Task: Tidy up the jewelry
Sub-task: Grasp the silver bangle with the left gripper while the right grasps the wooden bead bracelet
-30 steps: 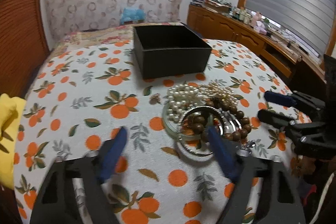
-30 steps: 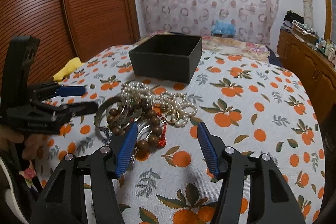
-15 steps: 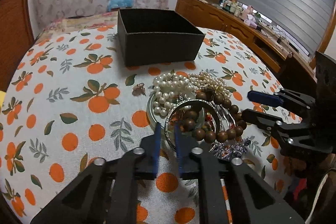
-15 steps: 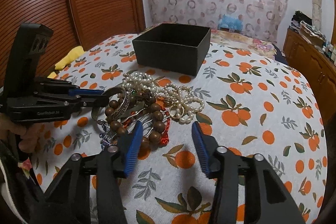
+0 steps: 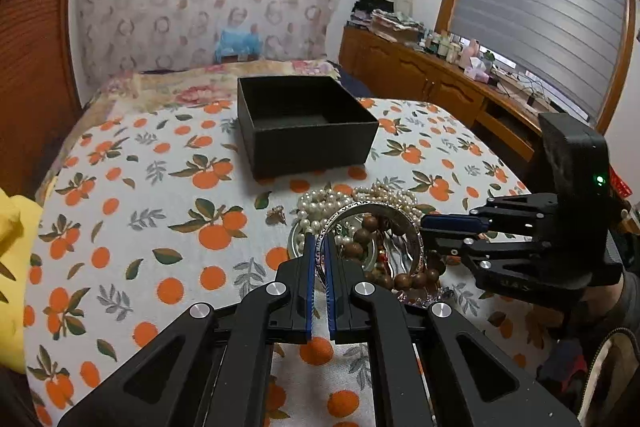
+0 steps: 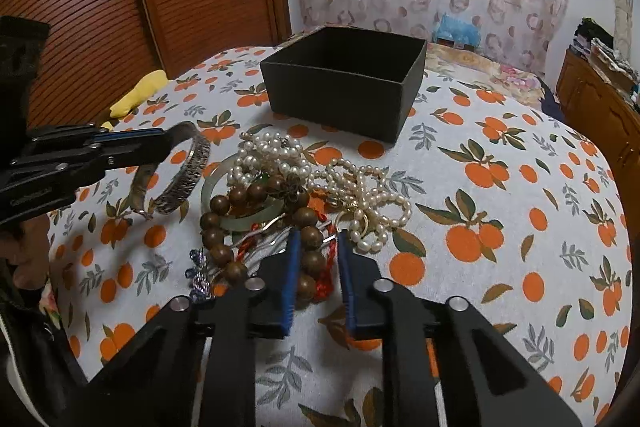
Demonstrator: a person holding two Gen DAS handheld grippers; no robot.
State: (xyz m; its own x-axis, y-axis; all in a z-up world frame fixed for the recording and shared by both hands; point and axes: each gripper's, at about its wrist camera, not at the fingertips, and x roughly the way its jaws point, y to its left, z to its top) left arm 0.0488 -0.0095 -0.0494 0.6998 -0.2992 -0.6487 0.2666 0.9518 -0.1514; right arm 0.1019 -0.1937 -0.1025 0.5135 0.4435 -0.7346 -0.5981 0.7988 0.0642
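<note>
So far nothing is sorted: the black box [image 6: 343, 79] looks empty in both views. Remaining jewelry lies heaped on the bench [image 6: 500, 195], just in front of the box: pearl strands [image 6: 276, 157], wooden bead bracelet [image 6: 256, 195], pale jade bangle [image 6: 240, 223], red cord [image 6: 326, 267] and smaller pieces I cannot identify.

First item is in hand. Left hand-held gripper [image 5: 319, 247] is clamped on the rim of the silver bangle [image 6: 188, 175]; right wrist view shows the bangle lifted clear of the cloth and apart from the pile, hanging tilted from the pads. Left gripper is roughly level, reaching in from the pile's left side.

Right hand-held gripper [image 6: 316, 247] is low over the near edge of the heap, pointing toward the box. Its jaws are parted but narrow, straddling wooden beads and red cord; pads do not appear to be pressing yet, so I judge it released.

Judgement: task barely begun; one piece picked, none placed.
</note>
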